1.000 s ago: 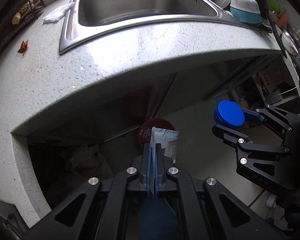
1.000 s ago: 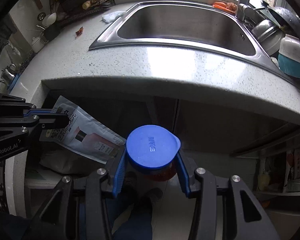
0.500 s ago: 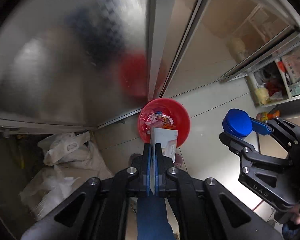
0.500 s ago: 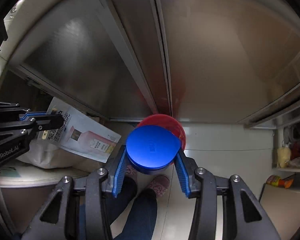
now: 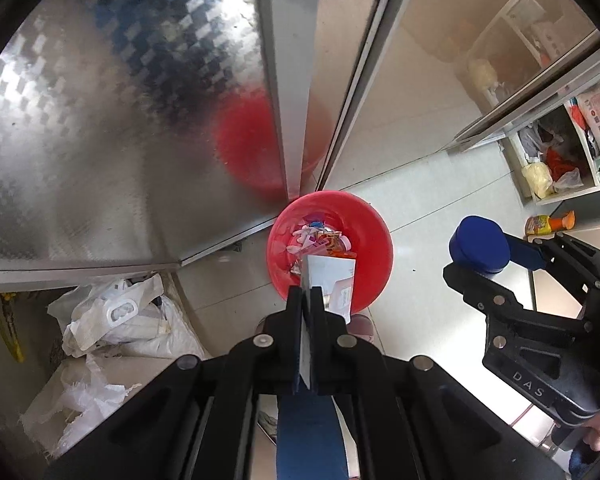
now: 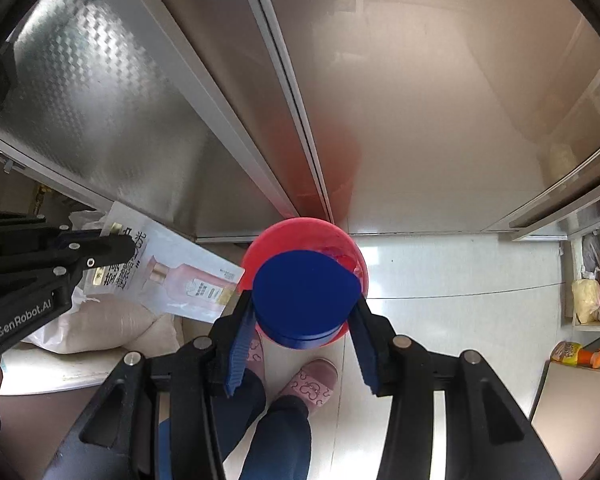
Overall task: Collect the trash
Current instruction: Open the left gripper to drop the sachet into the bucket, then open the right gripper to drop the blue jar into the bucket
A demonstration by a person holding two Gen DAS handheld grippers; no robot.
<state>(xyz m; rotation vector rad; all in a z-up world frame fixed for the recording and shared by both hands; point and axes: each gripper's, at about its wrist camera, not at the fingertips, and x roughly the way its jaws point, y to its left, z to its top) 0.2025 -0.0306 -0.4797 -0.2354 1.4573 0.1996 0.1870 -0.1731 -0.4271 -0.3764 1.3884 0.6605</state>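
A red trash bin (image 5: 374, 240) stands on the floor against steel cabinet doors, with wrappers inside. My left gripper (image 5: 309, 300) is shut on a flat white pouch (image 5: 334, 280) with a pink bottle printed on it, held over the bin's near rim. In the right wrist view the pouch (image 6: 180, 276) hangs left of the bin (image 6: 296, 232). My right gripper (image 6: 304, 312) is shut on a round blue lid (image 6: 304, 298), held above the bin. The lid also shows in the left wrist view (image 5: 480, 244), right of the bin.
Steel cabinet doors (image 5: 120, 120) rise behind the bin. White sacks and plastic bags (image 5: 112, 320) lie at the left. Open shelves with bags (image 5: 552, 168) and an orange packet (image 5: 548, 224) are at the right. The person's slippered feet (image 6: 312, 376) stand below the grippers.
Both grippers have swung down from the counter and sink toward the floor. The red bin now sits closer under the pouch and the lid. Both grips are unchanged.
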